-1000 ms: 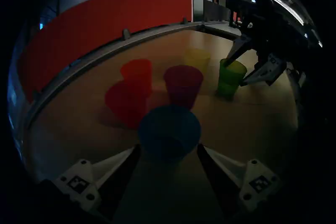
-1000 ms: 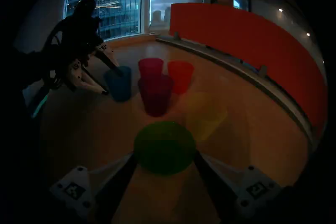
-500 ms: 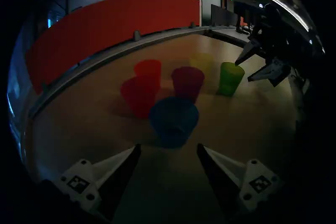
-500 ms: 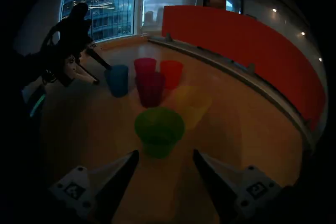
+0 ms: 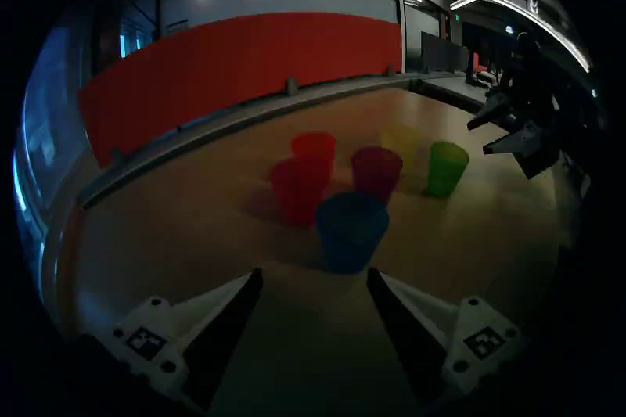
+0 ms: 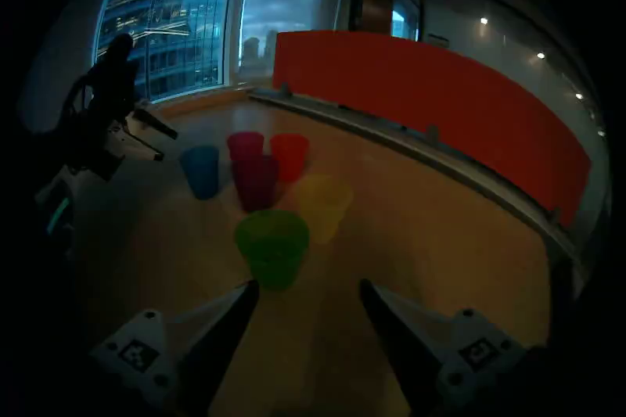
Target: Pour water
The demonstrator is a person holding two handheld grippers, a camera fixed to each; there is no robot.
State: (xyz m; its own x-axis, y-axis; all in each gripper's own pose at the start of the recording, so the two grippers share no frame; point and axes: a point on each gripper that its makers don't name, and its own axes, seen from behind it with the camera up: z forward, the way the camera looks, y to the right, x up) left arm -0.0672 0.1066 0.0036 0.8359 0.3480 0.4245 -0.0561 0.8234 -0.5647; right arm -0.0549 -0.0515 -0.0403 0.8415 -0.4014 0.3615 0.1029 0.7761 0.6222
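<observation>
Left gripper view: the empty, wide-open left gripper (image 5: pixel 313 276) has backed off the translucent blue plastic cup (image 5: pixel 350 229) at twelve o'clock, the right gripper (image 6: pixel 307 284) likewise off the green plastic cup (image 6: pixel 271 246), so pouring looks finished.

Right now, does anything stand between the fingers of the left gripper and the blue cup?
Nothing visible does. The blue cup stands on the table just ahead of the open left gripper, bare wood between them; the maroon cup stands behind it.
</observation>
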